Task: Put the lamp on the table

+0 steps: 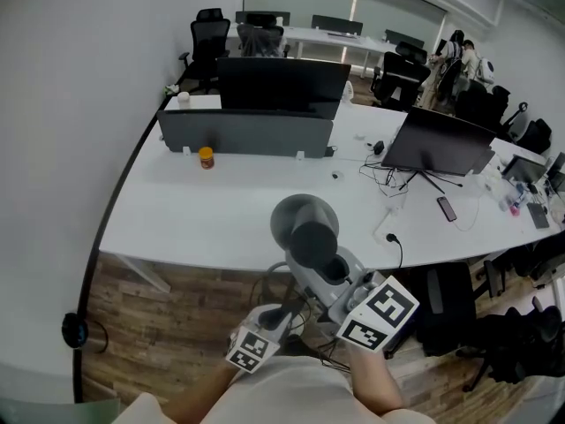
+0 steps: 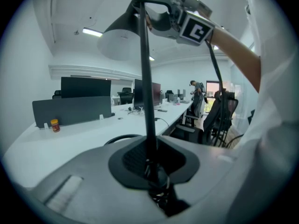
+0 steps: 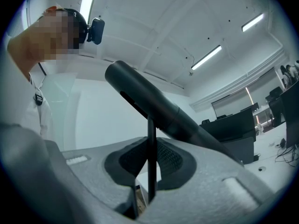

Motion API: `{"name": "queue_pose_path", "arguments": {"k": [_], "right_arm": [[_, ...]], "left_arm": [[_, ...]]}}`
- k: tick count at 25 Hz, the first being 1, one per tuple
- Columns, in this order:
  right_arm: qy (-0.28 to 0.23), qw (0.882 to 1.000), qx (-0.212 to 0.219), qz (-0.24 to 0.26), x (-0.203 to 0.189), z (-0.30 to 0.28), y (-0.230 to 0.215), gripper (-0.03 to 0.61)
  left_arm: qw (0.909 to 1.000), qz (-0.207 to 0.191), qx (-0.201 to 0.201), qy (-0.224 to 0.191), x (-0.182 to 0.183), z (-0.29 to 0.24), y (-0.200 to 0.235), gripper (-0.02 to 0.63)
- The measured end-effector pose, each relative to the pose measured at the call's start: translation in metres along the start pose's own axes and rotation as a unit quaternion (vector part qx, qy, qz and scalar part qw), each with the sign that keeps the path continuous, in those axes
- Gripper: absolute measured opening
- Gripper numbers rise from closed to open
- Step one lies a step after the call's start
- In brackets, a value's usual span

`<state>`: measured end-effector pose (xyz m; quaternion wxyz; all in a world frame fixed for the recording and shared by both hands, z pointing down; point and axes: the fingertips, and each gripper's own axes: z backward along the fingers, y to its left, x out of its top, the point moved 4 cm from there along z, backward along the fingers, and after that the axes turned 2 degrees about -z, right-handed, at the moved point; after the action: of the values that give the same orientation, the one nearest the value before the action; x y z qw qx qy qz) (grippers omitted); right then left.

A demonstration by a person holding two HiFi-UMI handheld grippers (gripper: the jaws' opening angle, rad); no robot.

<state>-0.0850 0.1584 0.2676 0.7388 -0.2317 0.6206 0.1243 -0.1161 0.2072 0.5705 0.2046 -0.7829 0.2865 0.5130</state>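
Lamp point(image 1: 305, 223) is held up in the air by both claws, close in front of the person at the near edge of the white desk point(image 1: 203, 210). From the head view its grey shade overlaps the desk edge, and the rest hangs over the wooden floor point(image 1: 168, 325). Left claw point(image 2: 156, 185) is nearly closed, jaws clamped on the lamp's thin black pole point(image 2: 145, 87). In the left gripper view the pole runs straight up out of the jaws to the pale shade point(image 2: 120, 41) overhead. Right claw point(image 3: 149, 190) grips higher up, near the top bend of the lamp beside the shade. Its jaws are also narrow, pinched on a thin dark rod point(image 3: 151, 157), with the thick dark tube point(image 3: 154, 106) of the lamp slanting across just above them. So the lamp sits between the two claws, left low on the stem, right at the head end. The lamp base can't be made out in any view. On the desk well beyond the lamp are a small orange-lidded jar point(image 1: 206, 157), a grey divider panel point(image 1: 245, 133) with a black monitor point(image 1: 282, 82) behind it, a second monitor point(image 1: 439, 141) to the right and a phone point(image 1: 447, 208) lying flat.
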Motion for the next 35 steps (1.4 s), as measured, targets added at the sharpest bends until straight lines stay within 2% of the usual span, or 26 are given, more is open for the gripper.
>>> {"name": "queue_pose_path", "arguments": {"k": [12, 20, 35], "right_arm": [[0.003, 1.000, -0.018, -0.009, 0.002, -0.010, -0.079, 0.041], [0.003, 1.000, -0.024, -0.012, 0.010, -0.017, -0.149, 0.041], [0.010, 0.999, 0.020, -0.032, 0.013, -0.052, -0.255, 0.041]], "left_arm": [[0.9998, 0.002, -0.011, 0.015, 0.014, -0.060, 0.035, 0.046], [0.9997, -0.007, -0.012, 0.020, 0.033, -0.120, 0.068, 0.047], [0.9986, 0.016, 0.026, 0.044, 0.053, -0.198, 0.128, 0.046]]}}
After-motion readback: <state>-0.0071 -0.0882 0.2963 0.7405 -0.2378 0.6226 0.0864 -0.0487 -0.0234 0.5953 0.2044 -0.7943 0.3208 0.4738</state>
